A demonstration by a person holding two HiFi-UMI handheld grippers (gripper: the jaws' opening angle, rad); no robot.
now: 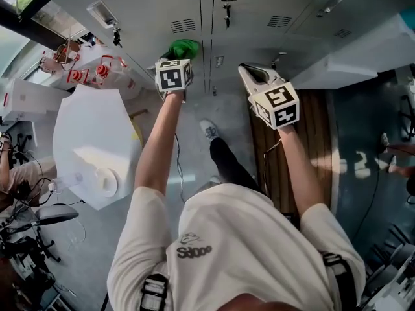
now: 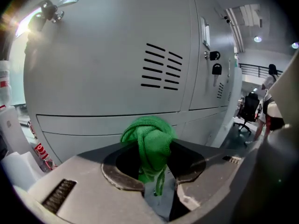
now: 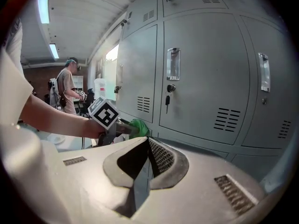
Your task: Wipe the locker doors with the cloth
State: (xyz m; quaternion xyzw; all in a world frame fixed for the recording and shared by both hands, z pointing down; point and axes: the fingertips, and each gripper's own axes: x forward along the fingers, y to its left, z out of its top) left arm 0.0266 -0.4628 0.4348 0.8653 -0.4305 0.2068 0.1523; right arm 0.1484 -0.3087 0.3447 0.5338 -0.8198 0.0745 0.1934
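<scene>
A bunched green cloth (image 2: 150, 143) is clamped between the jaws of my left gripper (image 2: 156, 171). It shows in the head view as a green wad (image 1: 182, 48) just ahead of the left gripper (image 1: 174, 67), close to the grey locker doors (image 1: 168, 5). In the left gripper view a louvred locker door (image 2: 107, 55) fills the frame right behind the cloth; whether the cloth touches it I cannot tell. My right gripper (image 3: 145, 164) is shut with nothing in it, facing the lockers (image 3: 205, 87). It also shows at centre right of the head view (image 1: 254, 76).
A white table (image 1: 97, 144) stands at left with red-and-white items behind it. A wooden bench (image 1: 298, 148) runs under my right arm. Keys and a padlock (image 2: 216, 70) hang from locker doors. A person (image 3: 69, 85) stands far left; an office chair (image 2: 246, 108) stands far right.
</scene>
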